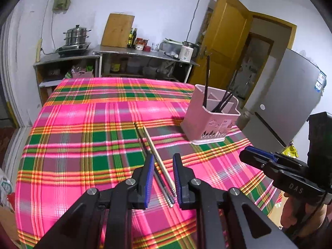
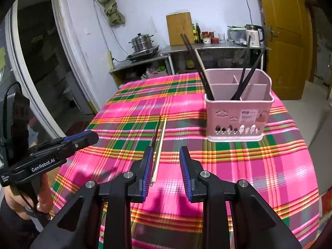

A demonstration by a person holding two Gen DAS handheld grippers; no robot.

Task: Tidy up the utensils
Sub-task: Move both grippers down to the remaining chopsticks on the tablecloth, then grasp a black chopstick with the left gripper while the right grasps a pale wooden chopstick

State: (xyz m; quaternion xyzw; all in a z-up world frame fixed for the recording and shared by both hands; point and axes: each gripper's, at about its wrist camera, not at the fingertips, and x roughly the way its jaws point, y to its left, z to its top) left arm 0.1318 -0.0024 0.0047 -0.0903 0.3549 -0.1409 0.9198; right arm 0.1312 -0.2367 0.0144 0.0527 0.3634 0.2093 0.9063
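A pale chopstick (image 1: 158, 159) and a dark chopstick (image 1: 145, 145) lie side by side on the plaid tablecloth (image 1: 83, 137). My left gripper (image 1: 164, 161) is open above their near ends, fingers astride them. A pink divided utensil holder (image 1: 209, 117) stands to the right and holds several black chopsticks (image 1: 223, 101). In the right wrist view, the two chopsticks (image 2: 159, 139) lie ahead and left, the holder (image 2: 238, 112) ahead and right. My right gripper (image 2: 166, 155) is open and empty, just right of the chopsticks. It also shows in the left wrist view (image 1: 255, 154) at the right edge.
The table's right edge (image 2: 311, 166) drops to the floor near a grey fridge (image 1: 286, 103). Metal counters (image 1: 145, 53) with a steamer pot (image 1: 76, 35), bottles and a kettle (image 1: 186, 51) stand behind the table. A yellow door (image 1: 226, 39) is open at the back right.
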